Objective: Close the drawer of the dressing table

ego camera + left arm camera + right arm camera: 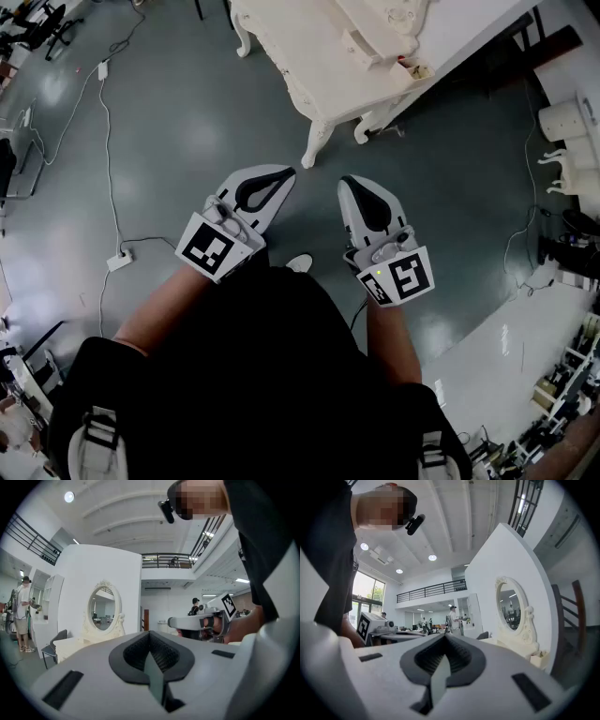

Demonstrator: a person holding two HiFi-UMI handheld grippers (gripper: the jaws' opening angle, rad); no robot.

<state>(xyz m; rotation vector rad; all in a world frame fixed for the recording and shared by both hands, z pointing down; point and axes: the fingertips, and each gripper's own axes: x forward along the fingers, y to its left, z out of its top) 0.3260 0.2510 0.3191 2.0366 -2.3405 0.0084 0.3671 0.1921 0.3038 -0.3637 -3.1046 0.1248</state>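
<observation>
The cream dressing table (pixel 323 66) stands a little ahead of me on the grey floor, its carved legs towards me. Whether its drawer stands out I cannot tell from here. Its oval mirror (pixel 104 609) shows in the left gripper view, and the mirror (pixel 511 606) shows again in the right gripper view. My left gripper (pixel 279 176) and right gripper (pixel 351 184) hang side by side in front of my body, short of the table and touching nothing. Both are shut and hold nothing. Each gripper view shows the closed jaws, left gripper (pixel 149 633) and right gripper (pixel 445 635).
A white wall panel (pixel 487 28) stands behind the table. White chairs (pixel 567 127) are at the right. A cable and power strip (pixel 119 260) lie on the floor at the left. A person (pixel 22 613) stands far off left of the table, next to a dark chair (pixel 54 644).
</observation>
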